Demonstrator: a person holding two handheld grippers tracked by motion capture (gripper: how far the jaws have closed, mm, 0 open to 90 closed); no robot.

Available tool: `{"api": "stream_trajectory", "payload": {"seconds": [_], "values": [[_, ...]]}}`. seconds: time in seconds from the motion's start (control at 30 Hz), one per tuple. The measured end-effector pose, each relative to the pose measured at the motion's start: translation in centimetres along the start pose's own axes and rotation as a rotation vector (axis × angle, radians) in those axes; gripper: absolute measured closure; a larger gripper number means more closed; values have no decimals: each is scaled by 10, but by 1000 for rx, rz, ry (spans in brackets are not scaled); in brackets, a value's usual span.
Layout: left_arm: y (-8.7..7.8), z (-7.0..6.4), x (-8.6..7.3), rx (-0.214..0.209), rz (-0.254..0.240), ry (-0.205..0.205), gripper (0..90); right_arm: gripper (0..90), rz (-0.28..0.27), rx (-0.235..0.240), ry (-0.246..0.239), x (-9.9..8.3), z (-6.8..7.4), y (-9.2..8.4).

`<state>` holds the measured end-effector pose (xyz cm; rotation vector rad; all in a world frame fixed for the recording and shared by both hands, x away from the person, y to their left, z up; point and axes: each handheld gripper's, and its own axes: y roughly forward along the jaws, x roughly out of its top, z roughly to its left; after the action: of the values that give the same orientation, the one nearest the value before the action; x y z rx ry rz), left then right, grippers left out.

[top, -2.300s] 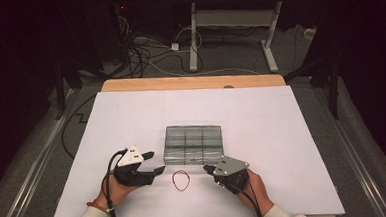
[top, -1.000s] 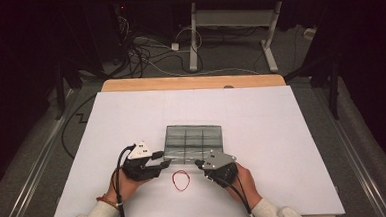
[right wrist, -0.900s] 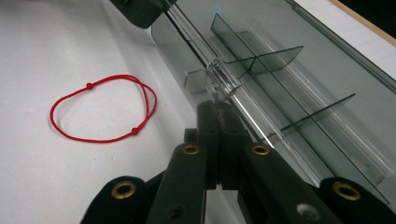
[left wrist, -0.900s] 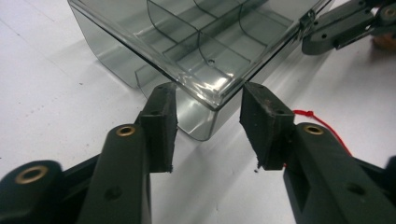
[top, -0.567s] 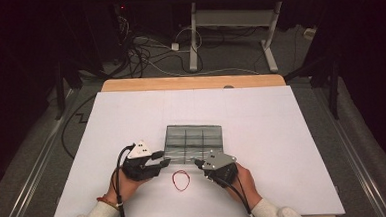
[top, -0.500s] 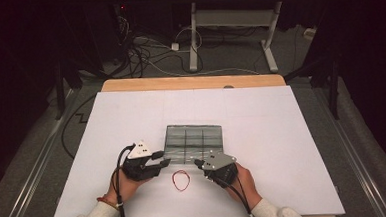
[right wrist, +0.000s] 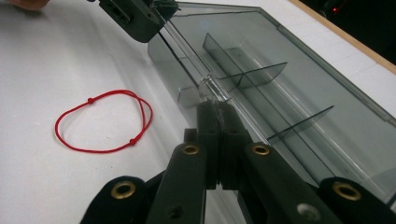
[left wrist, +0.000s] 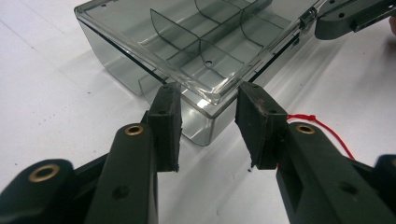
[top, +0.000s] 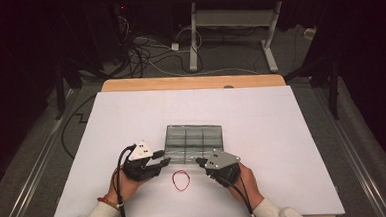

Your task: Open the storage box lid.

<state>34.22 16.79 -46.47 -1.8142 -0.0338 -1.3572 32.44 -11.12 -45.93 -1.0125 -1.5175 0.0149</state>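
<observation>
A smoky clear compartment box (top: pixel 192 141) lies flat on the white table, its lid down. A red string loop (top: pixel 181 180) lies just in front of it, between my hands. My left gripper (top: pixel 164 157) is at the box's near left corner. In the left gripper view its jaws (left wrist: pixel 210 126) straddle that corner (left wrist: pixel 205 100), and they have just been closing; gaps still show at both pads. My right gripper (top: pixel 200 161) is shut on the clear lid tab (right wrist: pixel 212 88) at the box's front edge.
The white sheet (top: pixel 282 134) covers most of the wooden table, with bare room behind and to both sides of the box. Cables and a table frame (top: pixel 226 21) lie on the dark floor beyond the far edge.
Since the oldest frame both grippers have moved inward and forward to the box's front edge. Over the last second neither hand has visibly shifted.
</observation>
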Motion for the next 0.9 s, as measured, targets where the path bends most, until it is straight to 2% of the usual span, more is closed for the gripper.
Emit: {"api": "stream_trajectory", "payload": {"seconds": [0.17, 0.2, 0.23, 0.27, 0.4, 0.5, 0.53, 0.73, 0.9], "values": [[0, -1, 1, 4, -9, 5, 599, 823, -26, -25, -3, 1, -3, -11], [-1, -1, 2, 7, -11, 7, 599, 786, -38, -55, -12, 1, -5, -18], [-1, -1, 2, 7, -11, 7, 599, 750, -51, -64, -15, 1, -7, -22], [-1, -1, 2, 7, -14, 8, 599, 750, -51, -64, -15, 1, -7, -22], [-2, -1, 3, 7, -26, 7, 599, 627, -74, -143, -70, -4, -13, -39], [-3, -1, 4, 9, -33, 8, 599, 560, -65, -169, -58, -10, -20, -45], [-4, -1, 5, 9, -37, 7, 598, 540, -39, -193, -85, -14, -23, -45], [-4, -1, 7, 17, -45, 14, 598, 553, -14, -241, -117, -19, -26, -43], [-5, -2, 8, 20, -55, 22, 599, 618, -11, -272, -140, -21, -26, -42]]}}
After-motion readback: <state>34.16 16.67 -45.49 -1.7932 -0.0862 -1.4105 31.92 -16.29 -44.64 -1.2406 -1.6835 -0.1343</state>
